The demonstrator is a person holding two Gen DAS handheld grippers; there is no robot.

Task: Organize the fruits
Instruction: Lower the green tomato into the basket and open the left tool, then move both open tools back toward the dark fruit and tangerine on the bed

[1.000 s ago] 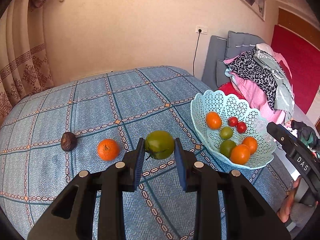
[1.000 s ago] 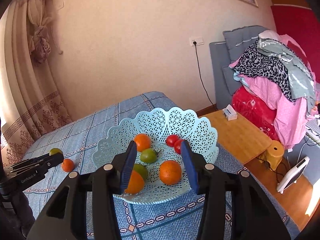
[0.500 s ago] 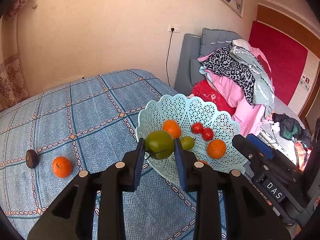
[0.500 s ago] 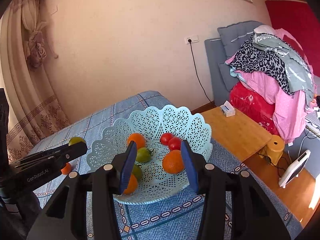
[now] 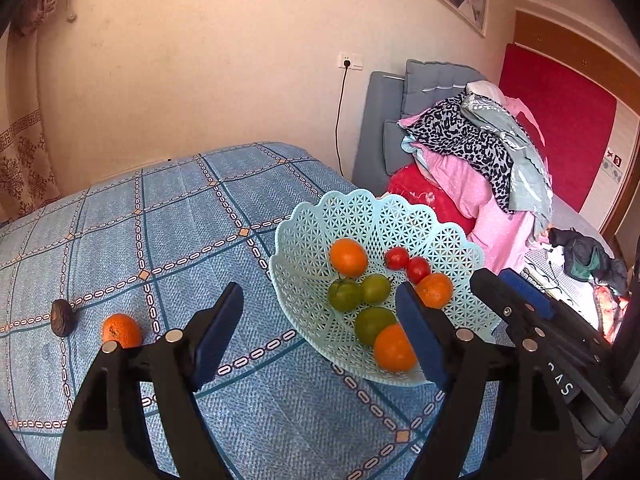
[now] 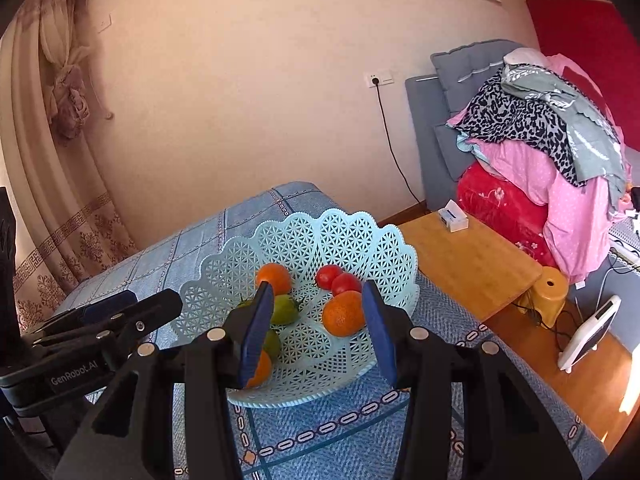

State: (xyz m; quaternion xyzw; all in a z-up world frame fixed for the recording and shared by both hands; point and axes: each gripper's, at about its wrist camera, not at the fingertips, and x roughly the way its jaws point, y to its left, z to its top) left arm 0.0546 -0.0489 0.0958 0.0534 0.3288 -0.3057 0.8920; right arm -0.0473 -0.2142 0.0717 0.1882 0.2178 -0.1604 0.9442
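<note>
Left gripper (image 5: 320, 334) fingers spread wide, empty, above blue checked bed (image 5: 168, 216) beside lattice basket (image 5: 312, 240). Right gripper (image 6: 318, 328) fingers also apart, holding nothing, over basket front. Basket holds oranges, green fruits, two red tomatoes (image 5: 408, 264). Only left view shows loose orange (image 5: 121, 330) and dark fruit (image 5: 62, 317) lying on bed, well apart from basket. Only right view shows wooden side table (image 6: 472, 260) with small box (image 6: 453, 216).

Home bedrm: bed w/ blue quilt (image 5: 168, 216), clothes pile (image 5: 480, 160), curtain (image 6: 52, 184).
</note>
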